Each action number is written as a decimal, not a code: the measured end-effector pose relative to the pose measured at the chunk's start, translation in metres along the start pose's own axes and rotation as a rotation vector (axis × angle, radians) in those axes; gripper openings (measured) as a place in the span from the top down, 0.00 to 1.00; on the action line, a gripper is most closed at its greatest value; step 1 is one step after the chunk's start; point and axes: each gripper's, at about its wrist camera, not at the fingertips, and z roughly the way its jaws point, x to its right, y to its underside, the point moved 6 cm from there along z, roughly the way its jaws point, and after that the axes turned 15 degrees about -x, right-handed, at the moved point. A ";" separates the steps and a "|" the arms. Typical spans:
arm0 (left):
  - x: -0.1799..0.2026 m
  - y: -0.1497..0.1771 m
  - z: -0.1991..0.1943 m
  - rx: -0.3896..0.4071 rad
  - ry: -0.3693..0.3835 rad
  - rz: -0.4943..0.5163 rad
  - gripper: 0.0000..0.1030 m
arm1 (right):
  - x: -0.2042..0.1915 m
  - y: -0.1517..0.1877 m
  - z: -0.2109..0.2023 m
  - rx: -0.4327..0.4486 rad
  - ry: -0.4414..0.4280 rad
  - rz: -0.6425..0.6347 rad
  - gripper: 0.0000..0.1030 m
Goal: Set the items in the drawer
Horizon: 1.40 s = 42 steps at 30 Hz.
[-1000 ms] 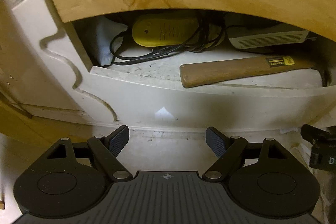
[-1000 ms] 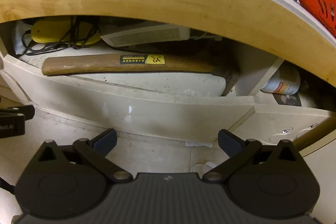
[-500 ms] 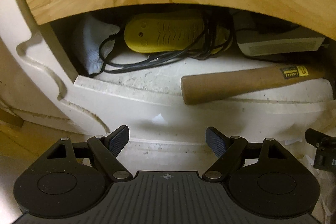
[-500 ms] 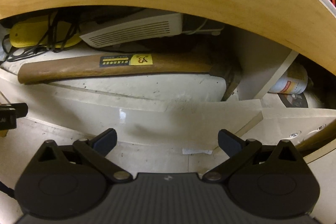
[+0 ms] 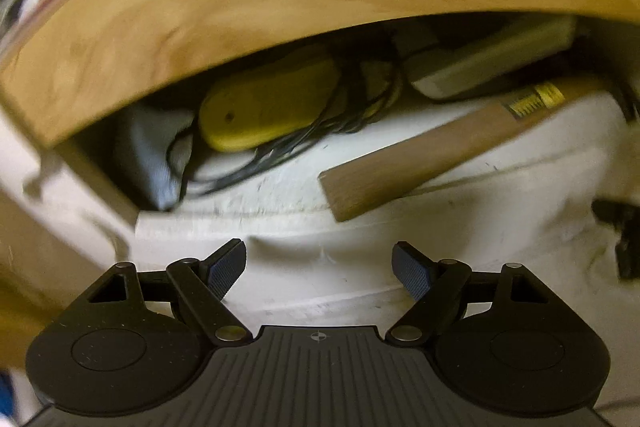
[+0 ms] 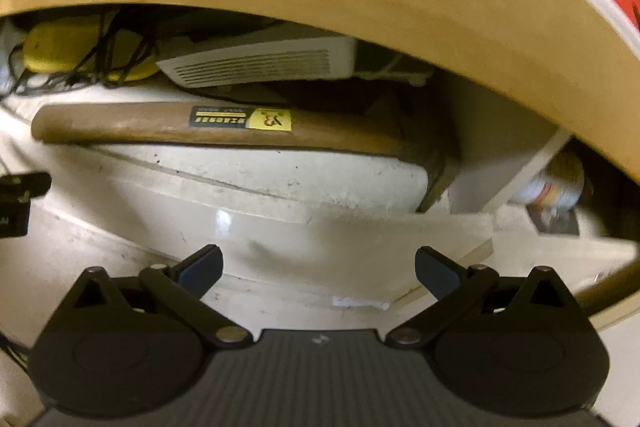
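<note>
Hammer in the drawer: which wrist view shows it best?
The right wrist view. There the hammer lies sharp across the drawer, handle end to label, its head in shadow at the right. The left wrist view is motion-blurred and shows only the handle, with the head cut off.

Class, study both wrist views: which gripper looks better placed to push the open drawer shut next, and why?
Probably the right gripper: open, empty, and squarely facing the middle of the drawer front. The left gripper, also open, faces the drawer's left corner.
</note>
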 end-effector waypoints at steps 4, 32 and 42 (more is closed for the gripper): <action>0.012 -0.002 -0.005 0.063 -0.074 0.193 0.22 | -0.006 -0.003 -0.005 0.033 0.056 -0.137 0.01; 0.015 0.030 0.041 0.120 -0.441 0.936 0.61 | -0.033 0.010 0.029 0.064 0.443 -0.947 0.59; 0.019 0.026 0.033 0.120 -0.447 0.951 0.62 | -0.037 0.014 0.026 0.048 0.460 -0.960 0.60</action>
